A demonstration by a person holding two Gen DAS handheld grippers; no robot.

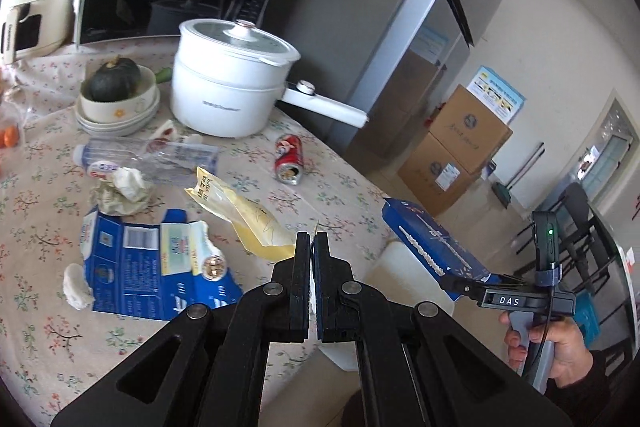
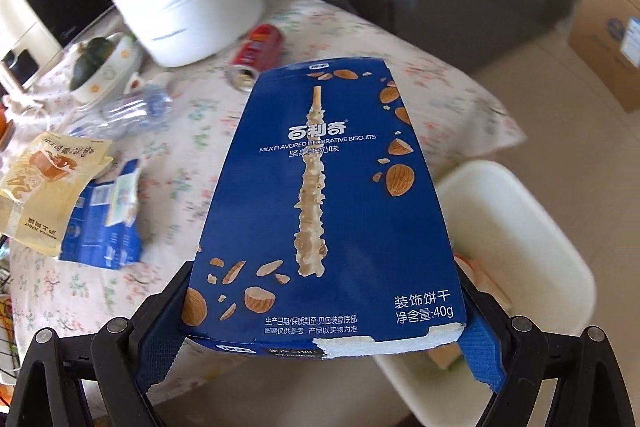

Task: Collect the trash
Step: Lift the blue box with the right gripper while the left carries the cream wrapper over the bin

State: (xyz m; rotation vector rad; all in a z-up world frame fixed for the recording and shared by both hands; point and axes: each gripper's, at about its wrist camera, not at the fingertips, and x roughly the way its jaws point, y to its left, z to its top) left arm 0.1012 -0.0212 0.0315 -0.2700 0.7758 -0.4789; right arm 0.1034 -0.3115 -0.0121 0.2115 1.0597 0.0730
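My right gripper [image 2: 324, 311] grips the blue biscuit box [image 2: 320, 195] by its torn near end, one finger on each side; its long axis runs straight away from me, up the middle of the right wrist frame. Just below and to the lower right sits the white bin [image 2: 516, 239], so I judge the drop is a short swing that way. My left gripper [image 1: 312, 247] is pinched closed on the corner of the yellow wrapper [image 1: 244, 215] at frame centre. Farther up-left lie the flattened blue carton [image 1: 152, 267], crumpled tissue [image 1: 124, 187], plastic bottle [image 1: 148, 155] and red can [image 1: 289, 157].
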